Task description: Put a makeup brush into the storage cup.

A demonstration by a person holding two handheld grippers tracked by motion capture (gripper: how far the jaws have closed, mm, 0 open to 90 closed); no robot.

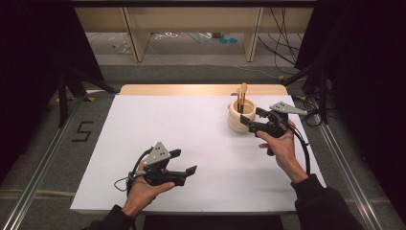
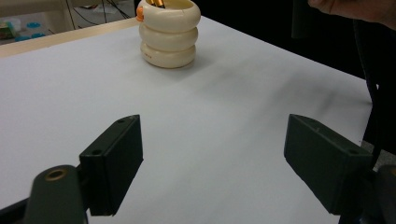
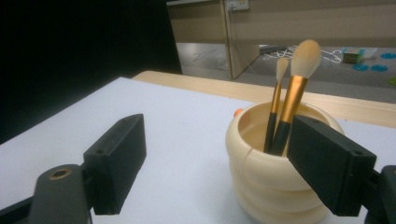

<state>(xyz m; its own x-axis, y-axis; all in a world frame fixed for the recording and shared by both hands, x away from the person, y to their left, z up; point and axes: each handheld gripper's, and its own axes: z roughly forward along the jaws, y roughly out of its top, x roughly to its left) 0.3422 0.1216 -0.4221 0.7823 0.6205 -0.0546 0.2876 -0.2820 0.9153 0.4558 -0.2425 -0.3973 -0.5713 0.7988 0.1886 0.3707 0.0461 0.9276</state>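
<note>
Left tongs spread, empty, idle at 7 o'clock on bench. Right tongs spread, beside cream ringed holder at 1 o'clock. Two brushes upright inside. Likely next: rise over rim, pinch larger brush handle, lift straight; avoid tipping holder.

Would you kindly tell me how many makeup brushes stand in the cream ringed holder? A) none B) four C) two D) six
C: the right gripper view shows two brushes standing bristle-up in the cream holder, one large and one small.
</note>
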